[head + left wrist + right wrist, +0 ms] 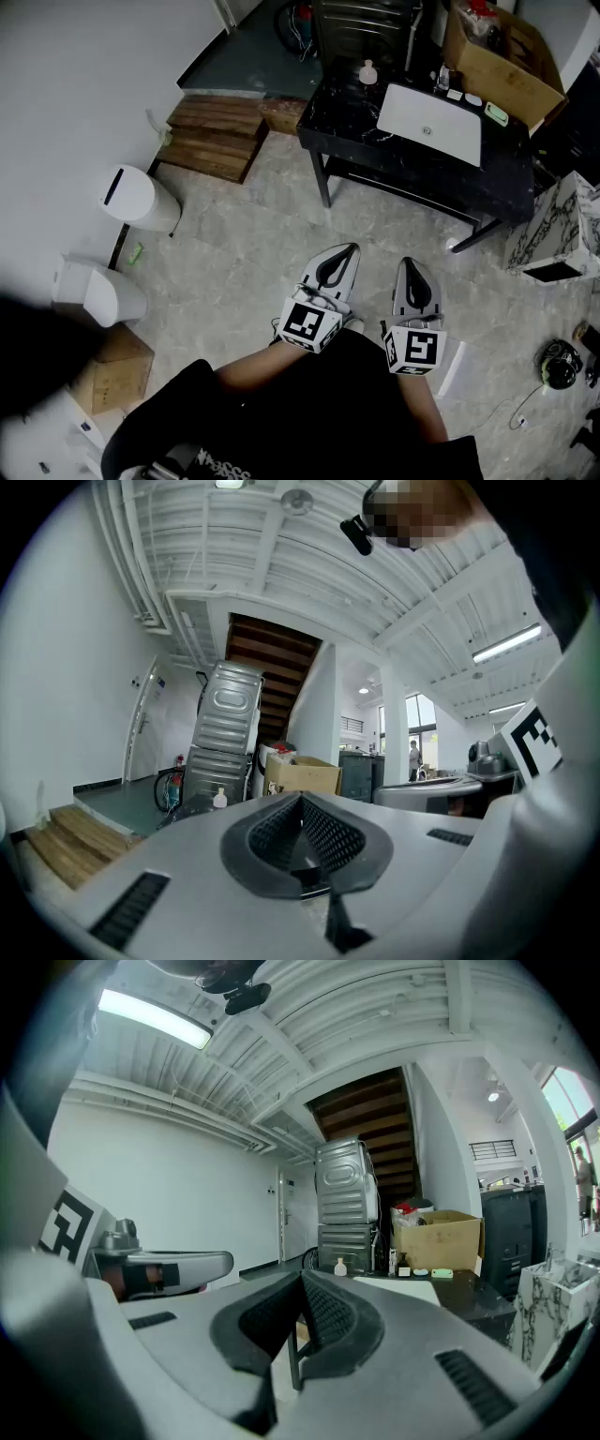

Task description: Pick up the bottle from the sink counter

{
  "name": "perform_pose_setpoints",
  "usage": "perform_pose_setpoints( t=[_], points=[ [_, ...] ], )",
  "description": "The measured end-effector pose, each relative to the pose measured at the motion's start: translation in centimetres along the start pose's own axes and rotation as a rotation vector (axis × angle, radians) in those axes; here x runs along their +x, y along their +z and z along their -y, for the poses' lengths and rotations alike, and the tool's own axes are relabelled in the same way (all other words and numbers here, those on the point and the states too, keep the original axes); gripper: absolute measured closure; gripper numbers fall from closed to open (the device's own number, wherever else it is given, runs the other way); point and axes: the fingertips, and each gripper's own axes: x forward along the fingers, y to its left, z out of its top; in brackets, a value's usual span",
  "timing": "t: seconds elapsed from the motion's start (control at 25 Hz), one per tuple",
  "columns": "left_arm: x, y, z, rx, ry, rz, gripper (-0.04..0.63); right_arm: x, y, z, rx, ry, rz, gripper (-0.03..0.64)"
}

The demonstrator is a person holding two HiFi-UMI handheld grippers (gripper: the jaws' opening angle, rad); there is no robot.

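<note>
Bottle (pixel 368 72) on the sink counter (pixel 342 120): approach step, nothing grasped yet.

Head view: we see the small pale bottle standing at the back of the black counter, left of the white basin (pixel 431 122) and well apart from both tools. The left gripper (pixel 345 255) and right gripper (pixel 411 268) hang side by side over the floor, close to the person's body, each with its jaws together. Left gripper view: the jaws of the left gripper (pixel 302 799) meet at the tip with nothing between them, and the bottle (pixel 219 799) shows far off to the left. Right gripper view: the jaws of the right gripper (pixel 303 1277) are likewise closed and empty, and the bottle (pixel 340 1267) stands distant, just above the tip. We judge that the next move calls for closing the gap to the counter, parting one pair of jaws, and lining them up around the bottle's body.
</note>
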Motion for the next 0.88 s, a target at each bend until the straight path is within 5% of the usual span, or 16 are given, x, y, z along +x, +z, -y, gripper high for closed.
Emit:
perform_pose_setpoints(
  t=[0.52,0.88],
  points=[
    [0.9,-0.7,-0.5,-0.005,0.055,0.011,0.581,0.2,-0.7,1.7,0.079,0.106,0.049,0.578],
    [5.6,0.1,-3.0,-0.001,0.018,0.034,0.581,2.2,-0.9,4.7,0.107,0.079,0.062,0.578]
  ],
)
